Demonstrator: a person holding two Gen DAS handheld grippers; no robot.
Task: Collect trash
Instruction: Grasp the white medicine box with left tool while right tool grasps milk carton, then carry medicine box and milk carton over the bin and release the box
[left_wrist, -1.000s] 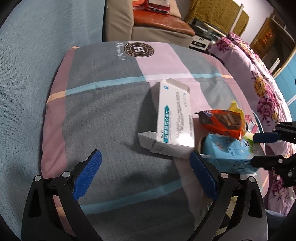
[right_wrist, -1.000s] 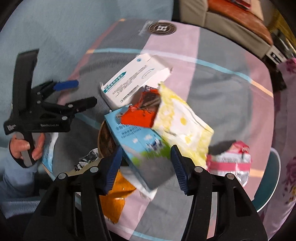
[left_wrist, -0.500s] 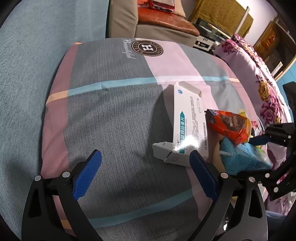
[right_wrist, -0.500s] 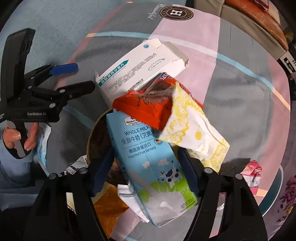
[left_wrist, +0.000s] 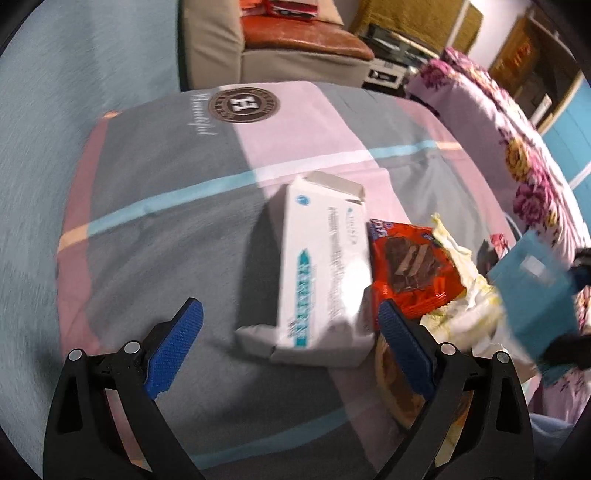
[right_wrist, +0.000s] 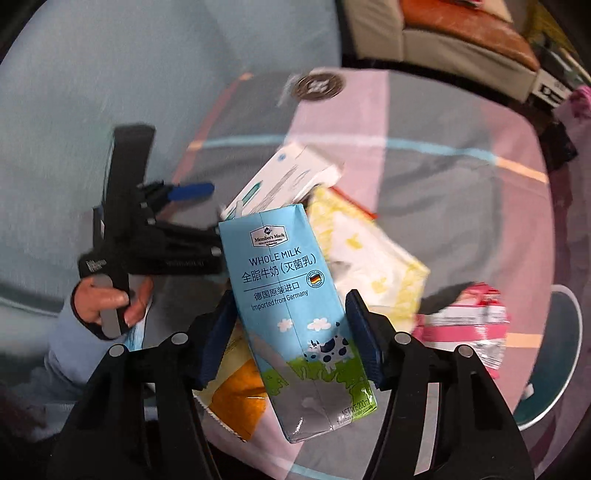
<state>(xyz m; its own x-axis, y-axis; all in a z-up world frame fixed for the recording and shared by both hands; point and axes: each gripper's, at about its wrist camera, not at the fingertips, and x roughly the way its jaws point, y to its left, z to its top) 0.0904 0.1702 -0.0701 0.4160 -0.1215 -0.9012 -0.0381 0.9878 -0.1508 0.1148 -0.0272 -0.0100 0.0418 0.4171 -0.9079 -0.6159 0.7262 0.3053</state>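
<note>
A light-blue whole milk carton (right_wrist: 295, 295) sits between the pads of my right gripper (right_wrist: 291, 302), whose jaws are closing on it; it hangs above the trash pile. The carton (left_wrist: 535, 288) shows blurred at the right of the left wrist view. My left gripper (left_wrist: 290, 314) stands open just over the near end of a white medicine box (left_wrist: 325, 266), with nothing gripped. Beside the box lie a red snack wrapper (left_wrist: 410, 269) and a yellow-white wrapper (left_wrist: 461, 295). A hand holds the left gripper (right_wrist: 199, 212) to the carton's left.
The trash lies on a pink, grey and blue checked cloth (left_wrist: 166, 229). A pink wrapper (right_wrist: 465, 321), an orange wrapper (right_wrist: 236, 398) and a brown round bowl (left_wrist: 395, 384) lie near the front. A teal round rim (right_wrist: 554, 362) is at right. A sofa (left_wrist: 295, 48) stands behind.
My right gripper has taken the milk carton and raised it off the pile. My left gripper has moved over toward the white box, which now lies between its fingers.
</note>
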